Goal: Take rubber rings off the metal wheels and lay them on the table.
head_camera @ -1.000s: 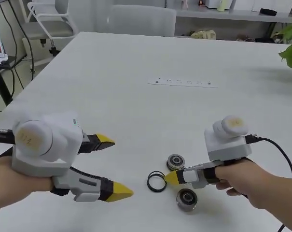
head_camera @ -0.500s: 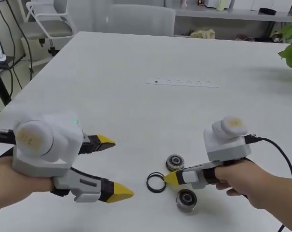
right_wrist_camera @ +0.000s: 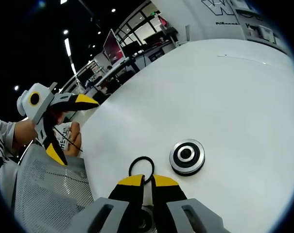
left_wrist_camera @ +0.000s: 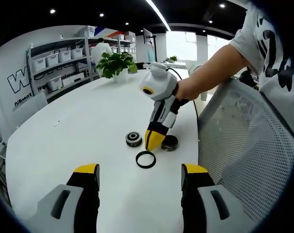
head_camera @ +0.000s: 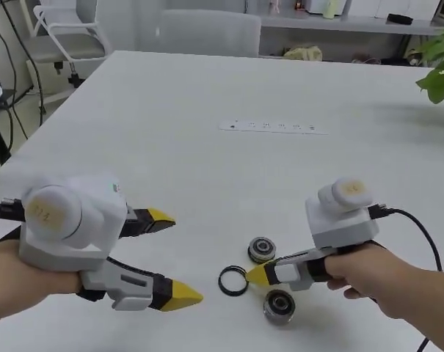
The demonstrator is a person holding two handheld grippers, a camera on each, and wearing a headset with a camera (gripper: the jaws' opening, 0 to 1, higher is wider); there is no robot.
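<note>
**Right jaws at the loose ring, left jaws standing wide**

The right gripper [head_camera: 257,275] [right_wrist_camera: 147,180] is holding its yellow-tipped jaws drawn together, with only a thin slit between them. The tips are meeting the near edge of a black rubber ring [head_camera: 220,281] [right_wrist_camera: 141,158]. I cannot tell whether they are pinching it or merely touching it. The ring is lying flat on the white desk [head_camera: 207,110], off the wheels.

In the head view, one metal wheel [head_camera: 262,249] [right_wrist_camera: 186,156] is sitting just beyond the ring and beside the jaws. It is showing a dark outer band and a bright hub. A second metal wheel [head_camera: 279,305] is resting just under the right gripper, nearer the person. A hand is gripping the handle, and a black cable [head_camera: 420,227] is trailing away from it.

The left gripper [head_camera: 174,255] [left_wrist_camera: 141,171] is hovering well to the left with its jaws spread wide and nothing between them. Its own view is looking across at the ring [left_wrist_camera: 137,160], both wheels [left_wrist_camera: 133,139] [left_wrist_camera: 169,142] and the other gripper's tip.

Farther out, a strip of small dark marks [head_camera: 273,126] is crossing mid-desk, too small to read. A potted plant [head_camera: 442,73] [left_wrist_camera: 115,63] is standing at the far edge. In the left gripper view, wall lettering [left_wrist_camera: 20,82] is starting with a large "W" and running out of sight, and the smaller line under it is unreadable.
</note>
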